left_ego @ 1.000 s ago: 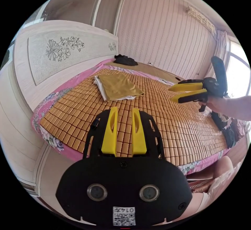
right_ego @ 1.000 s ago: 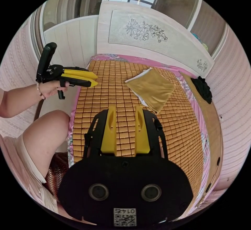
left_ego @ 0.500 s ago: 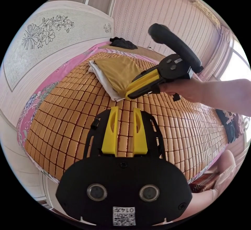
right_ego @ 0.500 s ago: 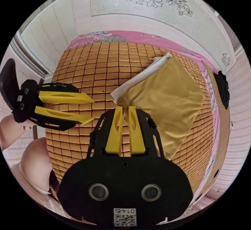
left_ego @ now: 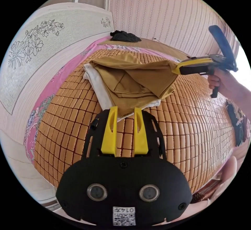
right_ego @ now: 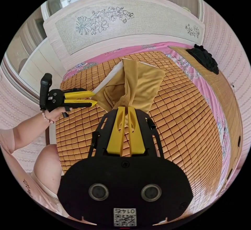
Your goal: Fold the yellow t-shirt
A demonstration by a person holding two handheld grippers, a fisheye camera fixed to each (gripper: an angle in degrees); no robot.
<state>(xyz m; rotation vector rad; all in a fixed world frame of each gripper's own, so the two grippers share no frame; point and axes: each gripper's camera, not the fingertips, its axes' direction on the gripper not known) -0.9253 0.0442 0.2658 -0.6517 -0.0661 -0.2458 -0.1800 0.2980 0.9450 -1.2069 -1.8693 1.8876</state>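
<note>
The mustard-yellow t-shirt (left_ego: 130, 83) lies folded on the bamboo mat (left_ego: 188, 125), on top of a white garment (left_ego: 95, 83). My right gripper (right_ego: 125, 108) is shut on a corner of the yellow t-shirt (right_ego: 138, 83) and holds that layer lifted off the pile. In the left gripper view the right gripper (left_ego: 175, 69) shows at the right, pinching the raised corner. My left gripper (left_ego: 125, 109) is open, its tips at the near edge of the pile. In the right gripper view the left gripper (right_ego: 92, 98) hovers open beside the shirt's left edge.
The mat covers a bed with a pink floral sheet (left_ego: 73, 65) and a pale headboard (right_ego: 117, 28) with flower drawings. A black cloth heap (left_ego: 124, 36) sits on a wooden ledge by the striped wall. Dark clothes (left_ego: 239, 127) lie at the bed's right edge. The person's knee (right_ego: 48, 164) is near.
The right gripper has pulled the shirt's corner up and away from the pile, so the top layer unfolds. The left gripper has come closer to the pile's near edge.
</note>
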